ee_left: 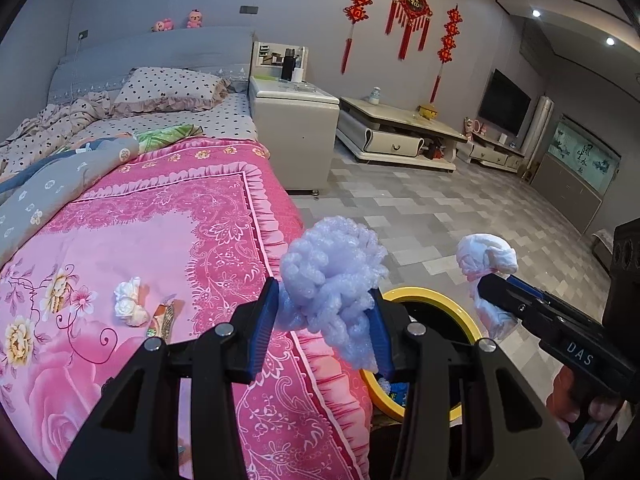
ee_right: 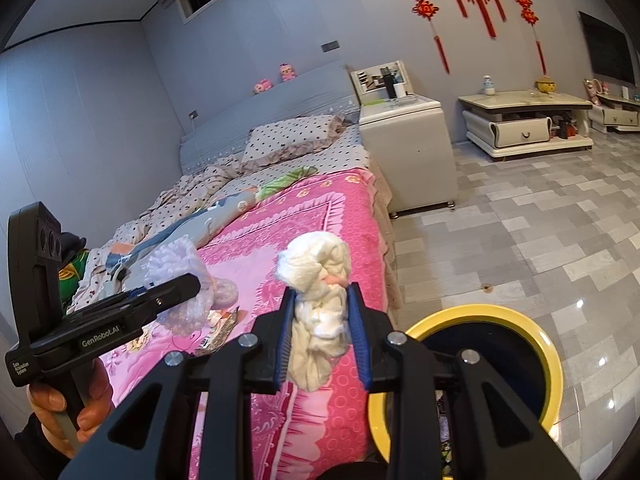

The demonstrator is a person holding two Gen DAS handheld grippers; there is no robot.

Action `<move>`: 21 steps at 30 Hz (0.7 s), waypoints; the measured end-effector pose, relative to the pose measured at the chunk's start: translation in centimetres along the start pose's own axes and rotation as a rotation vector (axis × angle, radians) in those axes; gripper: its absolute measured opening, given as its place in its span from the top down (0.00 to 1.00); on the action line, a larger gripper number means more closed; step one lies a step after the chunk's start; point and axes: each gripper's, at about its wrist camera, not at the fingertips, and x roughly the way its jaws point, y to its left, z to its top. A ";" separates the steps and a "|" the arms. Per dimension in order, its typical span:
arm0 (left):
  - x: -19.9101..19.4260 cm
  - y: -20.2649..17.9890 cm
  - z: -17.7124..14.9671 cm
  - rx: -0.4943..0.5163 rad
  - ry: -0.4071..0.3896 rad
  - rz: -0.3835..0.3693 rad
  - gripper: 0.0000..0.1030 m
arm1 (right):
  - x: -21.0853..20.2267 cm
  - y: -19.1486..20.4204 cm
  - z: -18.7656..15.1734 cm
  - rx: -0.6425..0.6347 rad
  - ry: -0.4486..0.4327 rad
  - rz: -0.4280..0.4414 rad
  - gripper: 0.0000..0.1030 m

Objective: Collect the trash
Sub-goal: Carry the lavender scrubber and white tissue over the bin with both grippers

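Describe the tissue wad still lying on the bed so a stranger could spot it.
Find the pink floral bedspread. Near its foot end lies a crumpled white tissue wad, touching a flat printed wrapper. Unlike the other wads, no claw holds it.

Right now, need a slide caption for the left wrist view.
Left gripper clamps a foam wad above the yellow-rimmed bin; right gripper holds crumpled tissue.
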 end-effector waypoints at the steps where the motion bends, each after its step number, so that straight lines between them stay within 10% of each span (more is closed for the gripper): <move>1: 0.2 -0.2 0.0 0.001 0.002 -0.005 0.61 | -0.1 -0.5 0.0 0.006 -0.005 -0.007 0.76; 21: 6.6 -4.5 -1.1 0.035 0.105 -0.072 0.61 | 0.0 -7.7 -0.6 0.129 0.002 -0.120 0.76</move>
